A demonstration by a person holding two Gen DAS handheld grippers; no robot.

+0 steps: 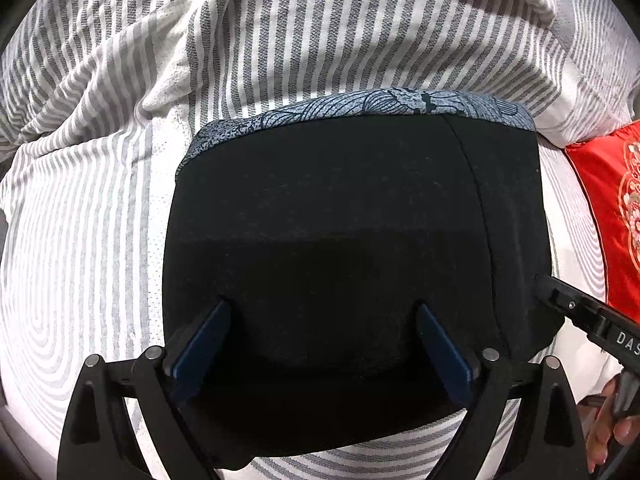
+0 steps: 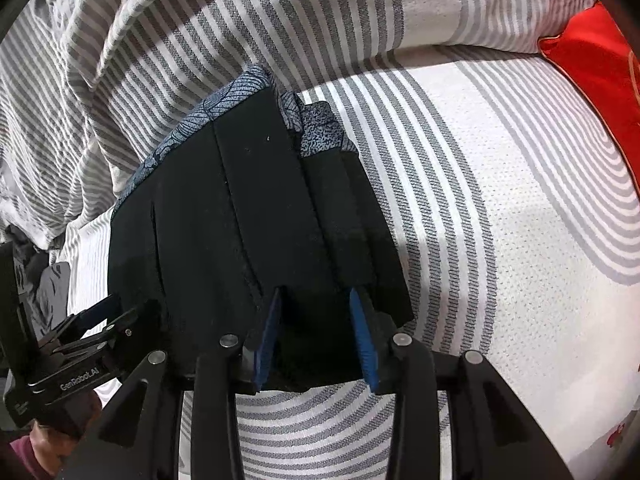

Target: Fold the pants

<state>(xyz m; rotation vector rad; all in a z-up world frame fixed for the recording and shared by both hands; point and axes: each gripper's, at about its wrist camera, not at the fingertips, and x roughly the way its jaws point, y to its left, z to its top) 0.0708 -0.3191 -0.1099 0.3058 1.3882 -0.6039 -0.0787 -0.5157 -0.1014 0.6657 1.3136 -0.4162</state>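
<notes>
The black pants (image 1: 328,240) lie folded into a thick rectangle on the striped bed, with a blue patterned waistband (image 1: 360,106) at the far edge. They also show in the right wrist view (image 2: 224,216), layers stacked at the right side. My left gripper (image 1: 322,312) is open, its blue pads resting over the near part of the pants. My right gripper (image 2: 316,292) is open, its jaws astride the near right corner of the pants; it enters the left wrist view (image 1: 560,300) from the right. The left gripper shows at lower left in the right wrist view (image 2: 100,316).
A grey-and-white striped mattress (image 2: 500,200) lies under the pants. A rumpled striped duvet (image 1: 200,40) is bunched behind them. A red embroidered cushion (image 1: 608,208) sits at the right, also in the right wrist view (image 2: 592,60).
</notes>
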